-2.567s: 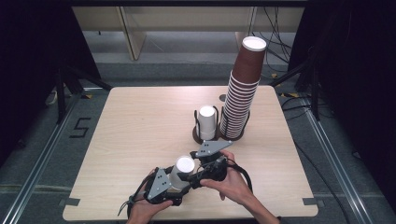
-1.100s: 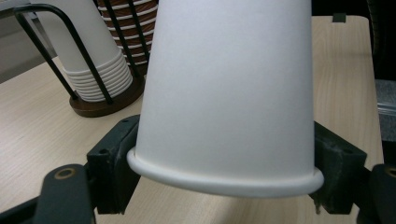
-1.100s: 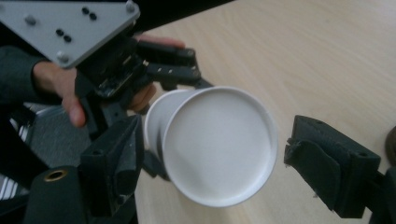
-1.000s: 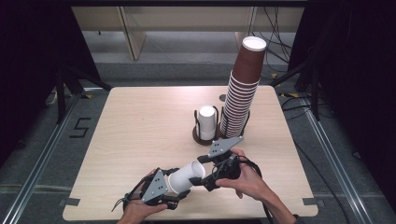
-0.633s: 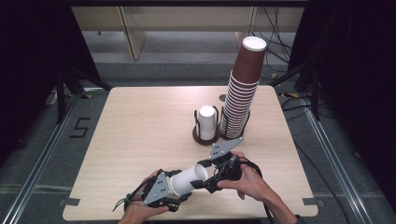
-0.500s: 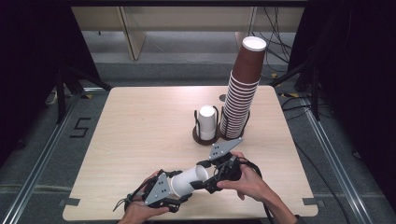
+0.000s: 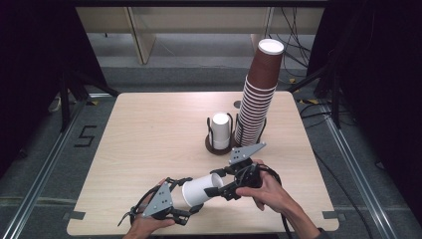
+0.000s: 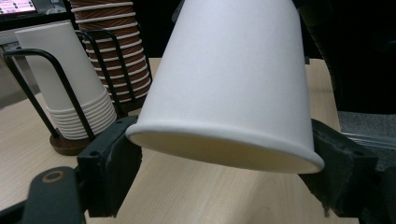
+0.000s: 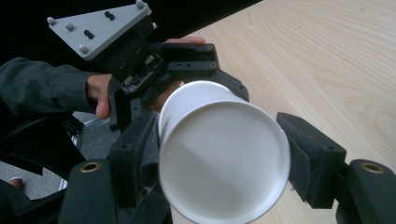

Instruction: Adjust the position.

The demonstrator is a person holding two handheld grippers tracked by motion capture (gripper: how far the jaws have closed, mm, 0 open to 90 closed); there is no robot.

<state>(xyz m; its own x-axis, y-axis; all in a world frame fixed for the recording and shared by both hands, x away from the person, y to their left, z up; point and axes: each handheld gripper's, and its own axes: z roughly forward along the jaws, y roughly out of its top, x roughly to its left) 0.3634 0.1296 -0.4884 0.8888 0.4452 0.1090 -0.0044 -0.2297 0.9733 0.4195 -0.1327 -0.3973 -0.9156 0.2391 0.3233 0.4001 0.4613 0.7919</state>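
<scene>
A pale wooden bench is seen on a grey floor, with dark curtains at both sides and cables behind. At its near edge a white cup is held on its side between both tongs: the left tongs, whose jaws have just been opening, sit at the cup's wide rim, and whether they press on it cannot be told, while the right tongs, just closing, are clamped on its narrower end. Farther back, a wire rack carries a short white stack and a tall brown stack.
</scene>
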